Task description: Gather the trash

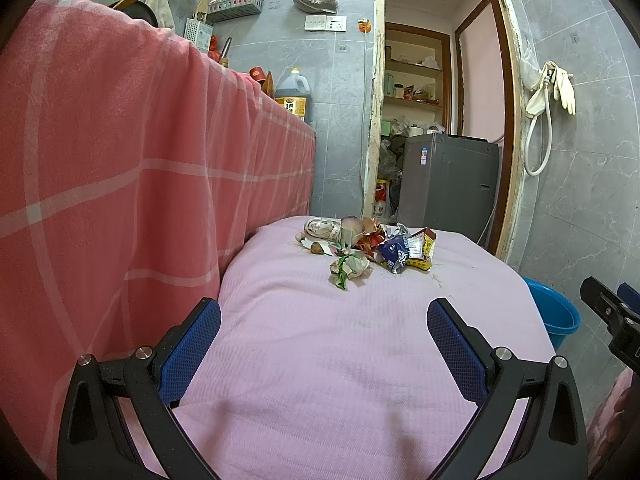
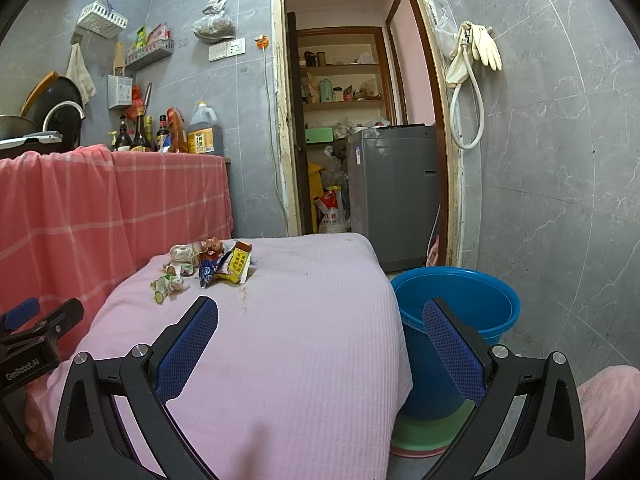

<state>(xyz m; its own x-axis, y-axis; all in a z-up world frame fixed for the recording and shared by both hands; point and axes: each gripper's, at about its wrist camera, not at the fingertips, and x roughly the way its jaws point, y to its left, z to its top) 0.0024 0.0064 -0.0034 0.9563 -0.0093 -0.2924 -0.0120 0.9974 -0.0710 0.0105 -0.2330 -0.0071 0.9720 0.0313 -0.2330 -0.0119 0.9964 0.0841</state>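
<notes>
Several crumpled wrappers and peels form the trash pile (image 1: 366,246) on pink cloth (image 1: 340,340).

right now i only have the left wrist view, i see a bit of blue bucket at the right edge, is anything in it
Observer: The right wrist view looks into the blue bucket; the visible inside holds nothing.
Operator: is it on the floor
Observer: It sits stacked in a green basin, beside the pink-covered table.
Operator: is the right gripper holding anything
Observer: No, the right gripper is open, holding nothing, with the trash pile ahead to its left.
</notes>
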